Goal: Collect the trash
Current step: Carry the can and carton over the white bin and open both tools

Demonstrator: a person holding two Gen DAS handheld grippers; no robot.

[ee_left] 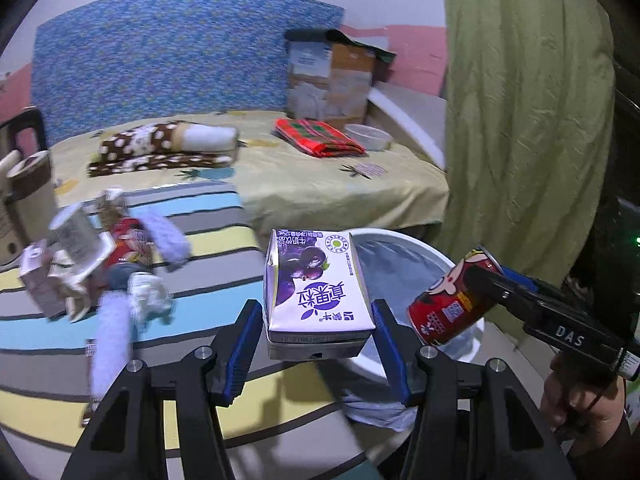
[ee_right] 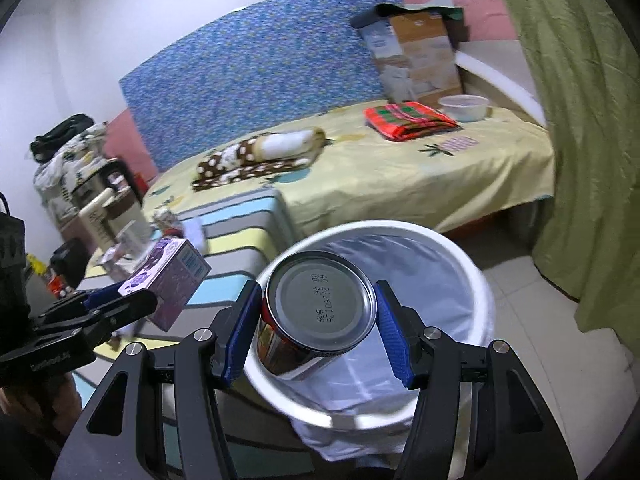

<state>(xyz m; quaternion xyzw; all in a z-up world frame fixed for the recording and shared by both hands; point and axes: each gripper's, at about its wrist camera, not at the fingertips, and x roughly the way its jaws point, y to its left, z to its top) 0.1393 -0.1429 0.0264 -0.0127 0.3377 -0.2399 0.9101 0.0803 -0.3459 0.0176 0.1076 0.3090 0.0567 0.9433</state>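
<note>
Beyond both grippers, at the far side of the room, a bed (ee_left: 320, 176) with a yellow sheet is filling the background, and a striped mat (ee_left: 208, 248) is lying nearer on its left. Just this side of the bed, a white bin (ee_right: 476, 280) with a pale liner is standing on the floor. Over its near left rim, in the right wrist view, the right gripper (ee_right: 318, 334) is holding a red can (ee_right: 316, 316) with the grey bottom facing the camera; the can is sitting squarely between the blue pads (ee_right: 394, 334), which are standing wide and pressing on both sides of it. To the left of that, the left gripper (ee_left: 316, 350) is holding a purple-and-white milk carton (ee_left: 316, 292) near the bin's left edge; the carton is lying between the fingers with its base toward the camera, the pads spread wide and clamping its two flanks. On the far left of the mat, a blurred pile of litter (ee_left: 96, 272) is lying, with cartons and crumpled paper among it
</note>
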